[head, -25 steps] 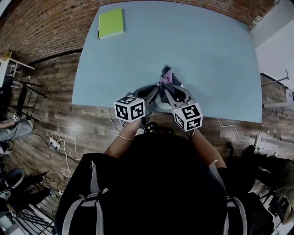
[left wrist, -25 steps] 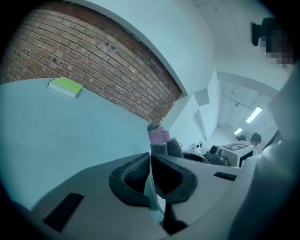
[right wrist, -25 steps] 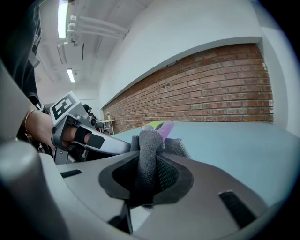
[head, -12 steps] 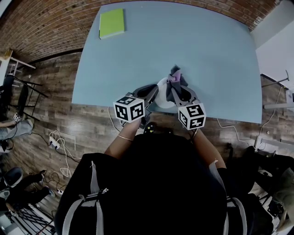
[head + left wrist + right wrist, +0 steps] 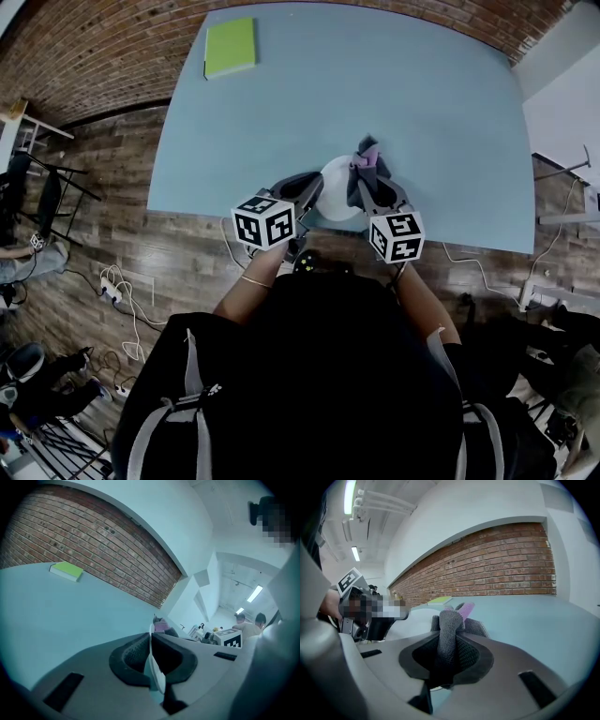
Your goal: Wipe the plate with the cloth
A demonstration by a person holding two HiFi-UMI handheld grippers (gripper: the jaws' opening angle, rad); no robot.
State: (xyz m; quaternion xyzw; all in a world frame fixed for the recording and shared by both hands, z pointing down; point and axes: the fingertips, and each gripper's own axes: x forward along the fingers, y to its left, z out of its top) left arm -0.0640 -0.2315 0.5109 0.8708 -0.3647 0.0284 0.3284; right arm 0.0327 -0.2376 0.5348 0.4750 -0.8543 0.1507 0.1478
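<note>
Head view, step: wiping is under way, by my judgement. The plate [image 5: 336, 180] is over the near edge of the table [image 5: 422, 94], and the cloth [image 5: 368, 153] is at its right side.
Head view, left gripper [image 5: 314, 190]: clamped on the plate's left rim.
Head view, right gripper [image 5: 367, 178]: holds the bunched cloth just beside the plate's right rim.
Head view, pad [image 5: 229, 47]: green, at the far corner, well apart from the work.
Left gripper view, jaws: almost together, with the pads pinching the thin white rim of the plate [image 5: 157, 674], which stands edge-on between them.
Left gripper view, cloth [image 5: 162, 626]: beyond the rim, grey with pink.
Right gripper view, jaws: closed on a grey fold of cloth [image 5: 449, 625], with a pink tip poking out past them.
Right gripper view, plate: the pale surface left of the cloth is probably the plate, but I cannot tell whether the cloth touches it.
Next move: lay the cloth flat on the plate's face and drag it across. That calls for light pressure from the right gripper and a steady pinch from the left, so the plate does not swing or slip.
</note>
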